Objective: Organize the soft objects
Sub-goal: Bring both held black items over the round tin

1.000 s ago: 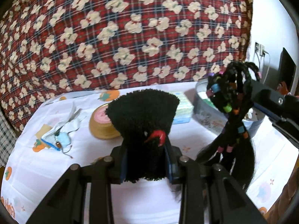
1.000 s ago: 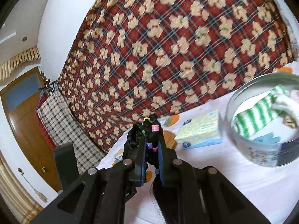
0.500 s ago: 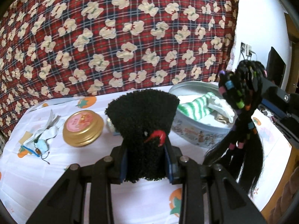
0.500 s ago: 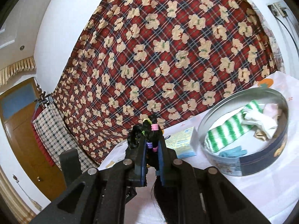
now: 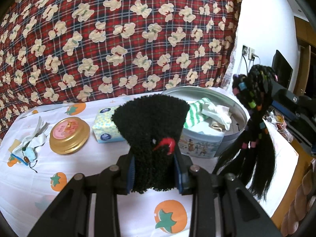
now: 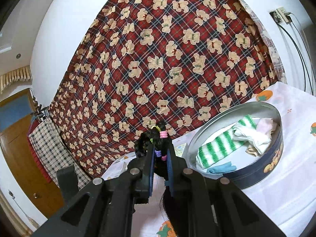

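My left gripper (image 5: 155, 169) is shut on a fuzzy black cloth item (image 5: 151, 126) with a small red mark, held above the bed in front of the round tin (image 5: 203, 146). My right gripper (image 6: 160, 156) is shut on a bundle of black braids with coloured beads (image 6: 159, 136); in the left wrist view the same braids (image 5: 254, 106) hang down at the right of the tin. The tin (image 6: 262, 165) holds a green-striped sock (image 6: 221, 144), white and pink cloths (image 6: 254, 133) and a blue piece.
On the white persimmon-print sheet (image 5: 79, 187) lie a gold lid (image 5: 69, 135), a tissue pack (image 5: 104, 126) and a small heap of scraps (image 5: 27, 148). A red plaid bear-print cloth (image 5: 118, 39) hangs behind. The bed edge falls off at the right.
Both grippers have swung toward the tin with their loads; the tin now sits closer and more central in both views. The gold lid and scraps have slid left.
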The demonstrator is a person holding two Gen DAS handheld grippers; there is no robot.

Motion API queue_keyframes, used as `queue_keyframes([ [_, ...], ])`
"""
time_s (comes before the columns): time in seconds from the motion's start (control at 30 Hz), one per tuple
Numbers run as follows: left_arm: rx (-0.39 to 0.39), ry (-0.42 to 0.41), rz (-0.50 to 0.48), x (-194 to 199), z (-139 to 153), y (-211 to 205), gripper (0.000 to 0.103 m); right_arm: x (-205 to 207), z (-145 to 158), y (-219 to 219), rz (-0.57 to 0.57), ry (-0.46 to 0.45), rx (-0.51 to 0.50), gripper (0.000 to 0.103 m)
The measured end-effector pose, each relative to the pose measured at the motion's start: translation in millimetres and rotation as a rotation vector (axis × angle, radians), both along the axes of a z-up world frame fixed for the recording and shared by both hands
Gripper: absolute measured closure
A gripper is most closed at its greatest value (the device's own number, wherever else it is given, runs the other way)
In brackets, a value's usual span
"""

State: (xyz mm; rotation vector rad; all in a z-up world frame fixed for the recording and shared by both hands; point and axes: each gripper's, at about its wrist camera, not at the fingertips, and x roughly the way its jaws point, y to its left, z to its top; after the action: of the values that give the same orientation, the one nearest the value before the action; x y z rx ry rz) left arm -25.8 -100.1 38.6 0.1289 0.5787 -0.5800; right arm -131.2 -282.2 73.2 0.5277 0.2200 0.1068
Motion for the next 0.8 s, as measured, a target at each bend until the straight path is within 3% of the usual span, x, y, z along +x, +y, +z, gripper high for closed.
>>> queue_keyframes([
  [0.37,-0.004,-0.012,-0.018,-0.7,2.8,-6.8,0.072,-8.8,2.5,-6.5,-0.013,-0.023,-0.014,0.09],
  [0.8,-0.035,-0.031,-0.073,1.2,19.9,-28.2,0.072,-20.6,36.3,-25.1,-0.069,-0.088,-0.068,0.09],
])
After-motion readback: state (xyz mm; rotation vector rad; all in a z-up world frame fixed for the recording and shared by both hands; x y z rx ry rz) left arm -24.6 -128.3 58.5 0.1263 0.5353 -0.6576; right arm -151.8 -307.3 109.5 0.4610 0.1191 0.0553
